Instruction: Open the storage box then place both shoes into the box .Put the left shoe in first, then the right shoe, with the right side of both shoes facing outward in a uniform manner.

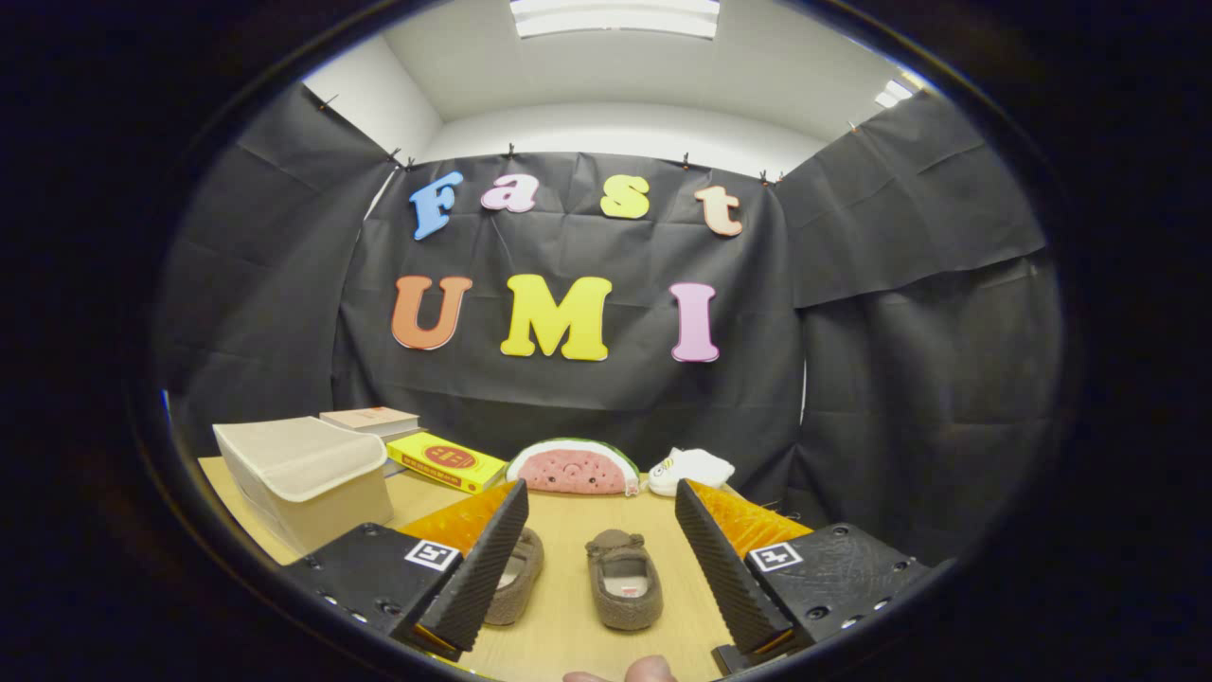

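Two small brown shoes lie on the wooden table [568, 625] with toes pointing away. One shoe [623, 580] sits between my fingers, a little ahead of the tips. The other shoe [516, 576] is partly hidden behind my left finger [478, 568]. The beige storage box [308, 478] stands to the left beyond the left finger, its lid shut and slanted. My gripper [601, 511] hangs above the table, open wide, holding nothing.
Behind the box lie a pale book [371, 419] and a yellow book [445, 461]. A watermelon-slice cushion [573, 467] and a white soft thing [691, 469] sit at the table's back edge. A fingertip [649, 670] shows at the very near edge.
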`<action>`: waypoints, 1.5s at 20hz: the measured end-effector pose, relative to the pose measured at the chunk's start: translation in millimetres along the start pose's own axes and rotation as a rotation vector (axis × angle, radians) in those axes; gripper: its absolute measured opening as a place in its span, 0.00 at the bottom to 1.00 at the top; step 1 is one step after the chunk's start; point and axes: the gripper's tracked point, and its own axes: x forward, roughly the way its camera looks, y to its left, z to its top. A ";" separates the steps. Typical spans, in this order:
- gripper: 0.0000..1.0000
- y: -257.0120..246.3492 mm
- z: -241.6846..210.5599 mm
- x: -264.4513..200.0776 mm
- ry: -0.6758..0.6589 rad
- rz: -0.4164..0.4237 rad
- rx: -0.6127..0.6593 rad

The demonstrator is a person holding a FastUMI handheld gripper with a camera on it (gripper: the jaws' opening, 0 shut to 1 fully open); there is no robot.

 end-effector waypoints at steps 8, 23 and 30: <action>0.95 7.4 1.8 1.3 0.000 0.020 -0.003; 0.95 137.1 2.7 41.5 0.054 0.294 0.141; 0.95 241.1 -22.6 48.7 0.164 0.499 0.308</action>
